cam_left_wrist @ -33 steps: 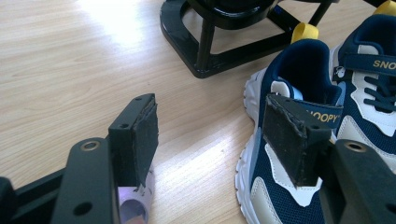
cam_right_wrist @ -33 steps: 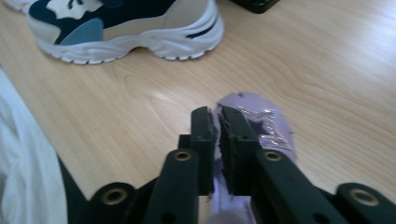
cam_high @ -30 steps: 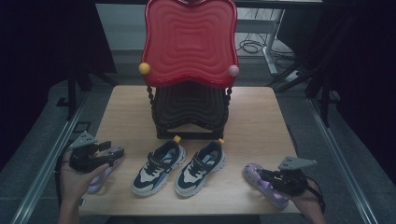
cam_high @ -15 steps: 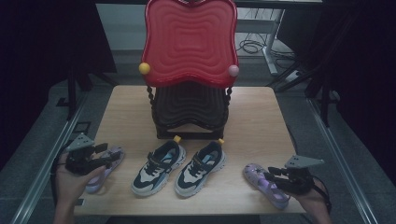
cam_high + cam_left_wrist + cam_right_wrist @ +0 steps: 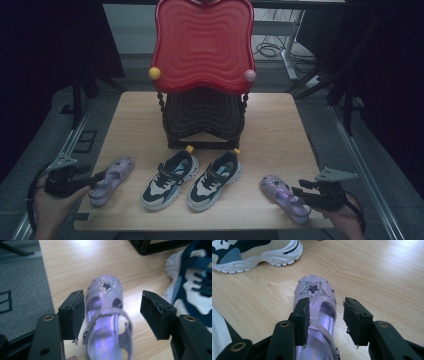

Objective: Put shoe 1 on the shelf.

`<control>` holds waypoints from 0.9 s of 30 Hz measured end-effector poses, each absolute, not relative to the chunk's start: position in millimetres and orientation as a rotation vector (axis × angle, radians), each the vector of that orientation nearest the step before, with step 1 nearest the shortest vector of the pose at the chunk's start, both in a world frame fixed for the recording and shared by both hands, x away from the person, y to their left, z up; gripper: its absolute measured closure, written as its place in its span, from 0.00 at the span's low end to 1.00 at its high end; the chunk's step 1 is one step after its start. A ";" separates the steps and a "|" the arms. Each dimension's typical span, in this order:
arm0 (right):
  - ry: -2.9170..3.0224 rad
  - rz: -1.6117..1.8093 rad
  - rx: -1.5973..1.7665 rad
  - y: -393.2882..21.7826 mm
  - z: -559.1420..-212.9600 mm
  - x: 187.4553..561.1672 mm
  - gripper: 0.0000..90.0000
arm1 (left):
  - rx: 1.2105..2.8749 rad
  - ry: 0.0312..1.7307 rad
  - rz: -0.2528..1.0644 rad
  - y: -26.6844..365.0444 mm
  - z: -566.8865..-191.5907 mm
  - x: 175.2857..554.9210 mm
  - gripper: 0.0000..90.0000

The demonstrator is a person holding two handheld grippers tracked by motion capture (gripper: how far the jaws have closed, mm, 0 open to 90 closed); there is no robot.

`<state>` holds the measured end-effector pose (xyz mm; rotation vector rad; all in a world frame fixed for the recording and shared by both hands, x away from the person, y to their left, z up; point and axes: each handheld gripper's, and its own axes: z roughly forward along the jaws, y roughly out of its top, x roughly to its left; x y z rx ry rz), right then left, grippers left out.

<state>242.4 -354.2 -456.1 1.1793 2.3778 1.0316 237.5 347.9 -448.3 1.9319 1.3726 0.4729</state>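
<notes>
High view, lower half of the frame: a wooden surface [image 5: 280, 130] carries four small shoes in a row along its near edge, with a red-backed chair [image 5: 202, 75] standing at the upper centre. At lower left, the left claw [image 5: 95, 179], held in a person's hand [image 5: 50, 207], points at the heel end of a purple sandal [image 5: 111, 174]. Two navy-and-white sneakers, one left of centre [image 5: 169, 179] and one right of it [image 5: 215, 174], sit side by side in the middle, toes toward the bottom. At lower right, the right claw [image 5: 296, 192] reaches a second purple sandal [image 5: 284, 197] near the surface's corner.

Left gripper view shows that claw's jaws spread wide on either side of the blurred sandal [image 5: 106, 322]; the jaw at frame left is at the sandal's side, the other well apart from it.

Right gripper view shows the jaws spread over the star-fronted sandal [image 5: 314, 292], the jaw at frame left overlapping its upper, the other just beside its edge. Whether either jaw touches cannot be told.
</notes>
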 end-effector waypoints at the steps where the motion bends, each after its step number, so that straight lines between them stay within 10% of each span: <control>1: 2.378 1.032 1.179 -354.2 -456.1 242.4 0.62 | 1.936 1.378 0.472 349.0 -450.0 237.6 0.41; 27: 2.422 1.008 1.179 -359.5 -459.0 239.7 0.62 | 2.054 1.473 0.438 364.8 -484.4 249.2 0.56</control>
